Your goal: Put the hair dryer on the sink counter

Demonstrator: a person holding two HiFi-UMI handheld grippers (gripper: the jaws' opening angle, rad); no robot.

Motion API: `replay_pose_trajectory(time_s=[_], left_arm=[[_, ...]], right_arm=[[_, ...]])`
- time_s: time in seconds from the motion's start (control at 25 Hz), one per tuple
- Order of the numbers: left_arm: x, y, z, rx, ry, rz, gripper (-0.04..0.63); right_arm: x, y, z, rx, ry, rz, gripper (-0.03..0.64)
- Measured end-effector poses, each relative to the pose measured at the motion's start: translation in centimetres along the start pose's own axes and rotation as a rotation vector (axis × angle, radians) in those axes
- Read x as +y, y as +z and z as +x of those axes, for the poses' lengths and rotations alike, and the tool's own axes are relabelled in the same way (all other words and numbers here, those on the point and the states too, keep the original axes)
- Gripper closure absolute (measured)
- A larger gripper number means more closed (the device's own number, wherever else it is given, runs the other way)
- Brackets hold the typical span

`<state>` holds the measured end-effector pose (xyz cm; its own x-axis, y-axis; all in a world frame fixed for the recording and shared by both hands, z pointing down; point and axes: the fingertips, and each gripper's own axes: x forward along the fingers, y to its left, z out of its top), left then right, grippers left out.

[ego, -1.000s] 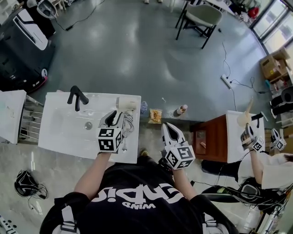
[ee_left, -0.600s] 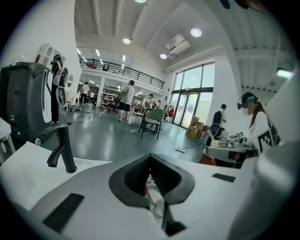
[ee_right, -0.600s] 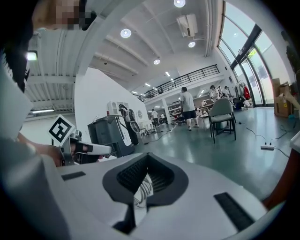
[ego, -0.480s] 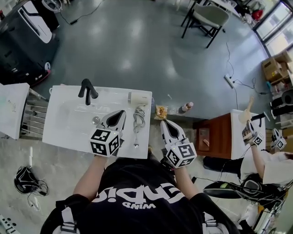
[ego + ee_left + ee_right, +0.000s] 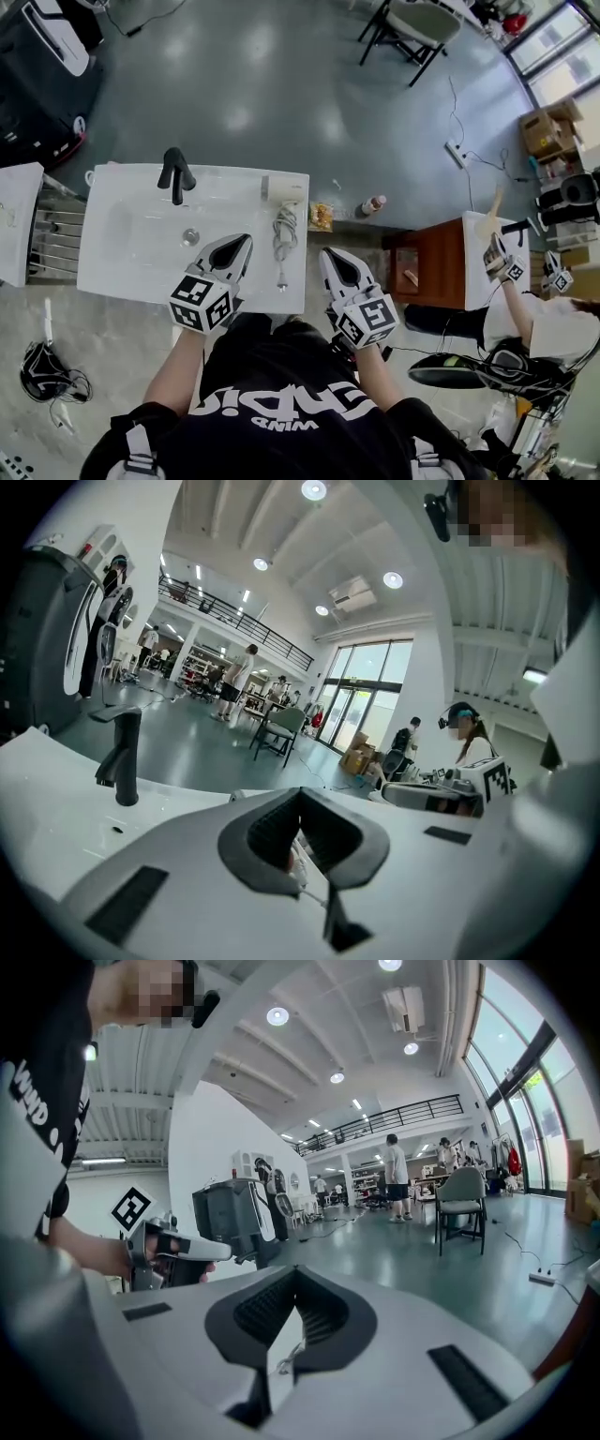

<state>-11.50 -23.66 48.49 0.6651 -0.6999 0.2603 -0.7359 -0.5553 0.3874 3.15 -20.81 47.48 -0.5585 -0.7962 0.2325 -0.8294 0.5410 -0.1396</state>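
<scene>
The white hair dryer (image 5: pixel 282 188) lies on the white sink counter (image 5: pixel 122 277) at its far right corner. Its coiled cord (image 5: pixel 284 229) trails along the counter's right side to the plug (image 5: pixel 279 282). My left gripper (image 5: pixel 241 244) hovers over the counter's near right part, just left of the cord, shut with nothing in it. In the left gripper view the jaws (image 5: pixel 300 799) meet, and the counter and the black faucet (image 5: pixel 122 761) lie beyond them. My right gripper (image 5: pixel 336 262) hangs off the counter's right edge, over the floor, shut and empty (image 5: pixel 295 1276).
A black faucet (image 5: pixel 175 174) stands at the basin's far side. On the floor right of the counter lie a snack packet (image 5: pixel 322 216) and a bottle (image 5: pixel 373 204). A reddish table (image 5: pixel 436 277) and another person (image 5: pixel 544 328) with grippers are at the right. A white rack (image 5: pixel 19 230) stands to the left.
My left gripper has come off the dryer's cord, closed empty and drawn back toward my body. The dryer and cord stay on the counter. The right gripper has barely moved.
</scene>
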Motion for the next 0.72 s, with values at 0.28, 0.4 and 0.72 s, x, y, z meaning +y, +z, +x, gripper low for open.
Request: replay_pose_trajectory(time_s=[0.28,0.4,0.72], left_arm=[[-1.3,-0.8,-0.3,-0.018,-0.012,-0.021,0.577],[-3.4,-1.5,-1.0,-0.014,-0.002,-0.008,0.577],[-9.9,-3.7,-3.6,0.000,-0.025,-0.009,0.577]], right_arm=[[0.4,-0.8,-2.3,-0.023,0.036,-0.002,0.603],[0.8,-1.1,-4.5,-0.045,0.068,0.009,0.603],[1.4,-0.9,-10.6,-0.102,0.144,0.031,0.603]])
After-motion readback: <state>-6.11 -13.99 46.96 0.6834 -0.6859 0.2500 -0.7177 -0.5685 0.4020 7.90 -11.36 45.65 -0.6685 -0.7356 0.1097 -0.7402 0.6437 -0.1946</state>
